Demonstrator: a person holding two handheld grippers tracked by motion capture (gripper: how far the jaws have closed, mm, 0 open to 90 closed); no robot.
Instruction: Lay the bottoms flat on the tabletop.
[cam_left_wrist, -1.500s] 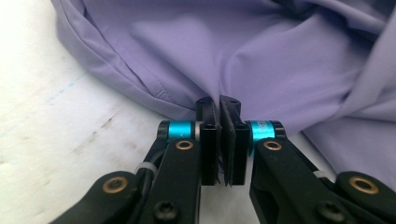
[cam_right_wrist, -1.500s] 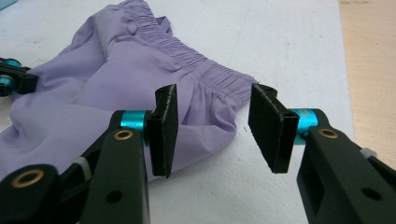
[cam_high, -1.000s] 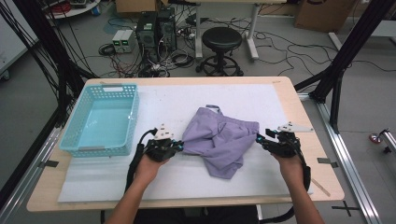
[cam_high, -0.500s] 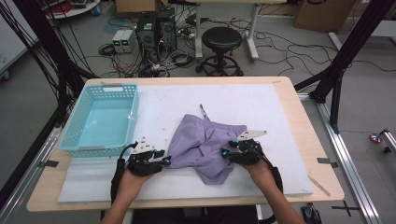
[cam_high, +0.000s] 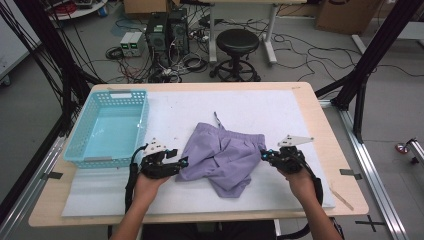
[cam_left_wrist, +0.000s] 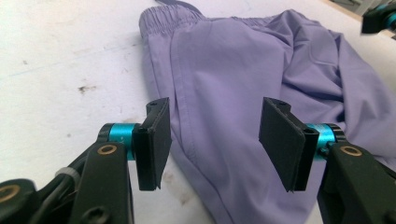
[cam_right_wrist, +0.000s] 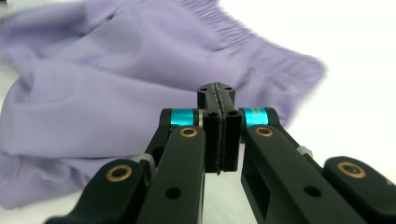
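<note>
Far left on my table sits the blue basket (cam_high: 107, 127). Just right of it my left gripper (cam_high: 183, 162) is at the left edge of the purple shorts (cam_high: 225, 157); its jaws have just been opening and now stand apart over the fabric, pads off it. The shorts lie crumpled mid-table, waistband far. At their right edge my right gripper (cam_high: 263, 154) has just closed, pads pressed flat together with no cloth between them.
</note>
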